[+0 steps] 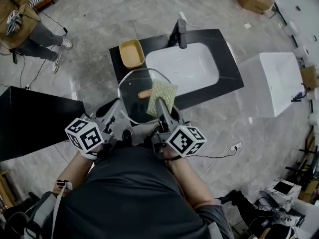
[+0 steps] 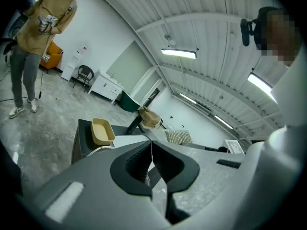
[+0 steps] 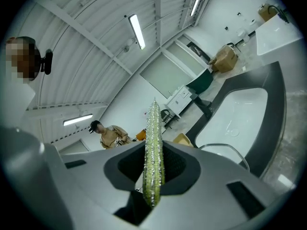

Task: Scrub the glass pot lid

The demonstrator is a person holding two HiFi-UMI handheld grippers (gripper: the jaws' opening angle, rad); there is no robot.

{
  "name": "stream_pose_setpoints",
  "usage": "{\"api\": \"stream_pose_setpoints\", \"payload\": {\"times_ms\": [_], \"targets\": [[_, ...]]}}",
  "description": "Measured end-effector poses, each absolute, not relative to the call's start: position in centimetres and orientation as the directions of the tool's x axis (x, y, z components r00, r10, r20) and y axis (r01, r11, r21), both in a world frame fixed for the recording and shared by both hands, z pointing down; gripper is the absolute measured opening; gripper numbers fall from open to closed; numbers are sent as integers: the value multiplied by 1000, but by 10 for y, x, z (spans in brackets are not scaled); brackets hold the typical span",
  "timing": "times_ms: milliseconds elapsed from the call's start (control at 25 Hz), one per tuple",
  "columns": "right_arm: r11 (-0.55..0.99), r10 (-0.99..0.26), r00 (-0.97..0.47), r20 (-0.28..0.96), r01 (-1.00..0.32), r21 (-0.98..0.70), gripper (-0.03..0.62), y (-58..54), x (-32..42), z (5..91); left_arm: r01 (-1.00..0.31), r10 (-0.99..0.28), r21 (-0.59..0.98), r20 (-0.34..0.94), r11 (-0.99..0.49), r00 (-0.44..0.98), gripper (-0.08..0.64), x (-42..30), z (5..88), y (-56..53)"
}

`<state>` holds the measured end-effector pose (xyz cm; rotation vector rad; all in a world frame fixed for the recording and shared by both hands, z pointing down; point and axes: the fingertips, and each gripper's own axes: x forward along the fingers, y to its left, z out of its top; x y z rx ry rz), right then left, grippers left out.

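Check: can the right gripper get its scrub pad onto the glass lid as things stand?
Probably yes. The right gripper holds the scrub pad right over the lid, which the left gripper grips by its rim. Only the knob beside the pad stands in its way.

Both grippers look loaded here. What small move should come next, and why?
Probably lower the right gripper so the scrub pad it clamps presses on the glass lid, then stroke beside the knob. The left gripper pinches the lid's rim, holding it over the sink. The pad overlaps the glass, but contact cannot be confirmed.
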<state>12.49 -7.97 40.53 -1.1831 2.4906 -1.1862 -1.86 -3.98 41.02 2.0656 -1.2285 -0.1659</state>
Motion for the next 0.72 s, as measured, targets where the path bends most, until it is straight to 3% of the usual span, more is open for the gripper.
{"api": "stream_pose_setpoints", "payload": {"times_ms": [320, 720], "targets": [[451, -558, -779, 286, -574, -683, 55, -152, 128, 459, -760, -868, 634, 290, -141, 403, 2, -3, 417, -44], [490, -333, -770, 544, -634, -598, 55, -183, 34, 543, -768, -897, 639, 314, -43, 311, 2, -66, 419, -34]]}}
